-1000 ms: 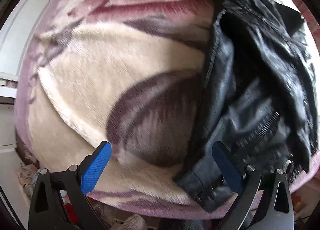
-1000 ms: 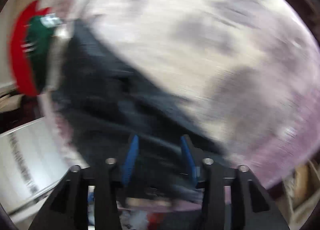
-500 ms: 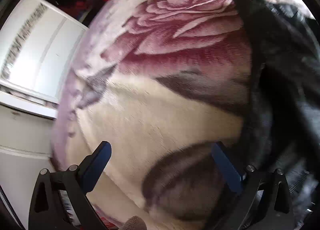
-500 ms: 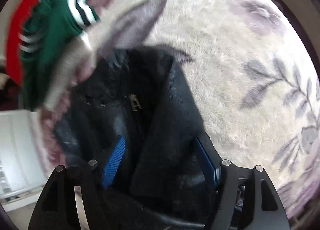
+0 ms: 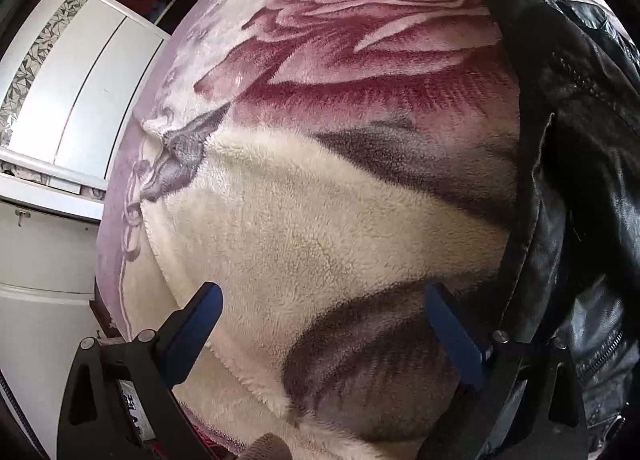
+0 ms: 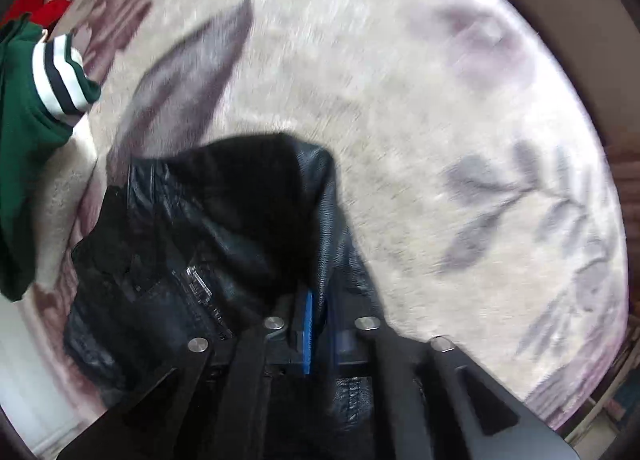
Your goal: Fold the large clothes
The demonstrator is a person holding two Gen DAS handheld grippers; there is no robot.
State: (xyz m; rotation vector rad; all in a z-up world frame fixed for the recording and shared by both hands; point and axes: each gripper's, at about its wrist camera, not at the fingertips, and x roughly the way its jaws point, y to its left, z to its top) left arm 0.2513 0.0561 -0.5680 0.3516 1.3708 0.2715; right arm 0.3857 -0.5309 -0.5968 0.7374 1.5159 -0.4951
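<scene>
A black leather jacket (image 5: pixel 576 164) lies bunched along the right side of the left wrist view, on a fluffy rose-print blanket (image 5: pixel 320 196). My left gripper (image 5: pixel 328 320) is open and empty, hovering over the blanket just left of the jacket's edge. In the right wrist view the jacket (image 6: pixel 208 228) is crumpled in front of my right gripper (image 6: pixel 316 320), whose blue pads are closed on a fold of its leather edge.
A green garment with a striped cuff (image 6: pixel 40 100) and something red (image 6: pixel 36 8) lie at the blanket's far left in the right wrist view. White cabinet doors (image 5: pixel 68 108) stand beside the bed in the left wrist view.
My right gripper has closed from open onto the jacket's edge. My left gripper has shifted left off the jacket and stays open over the blanket.
</scene>
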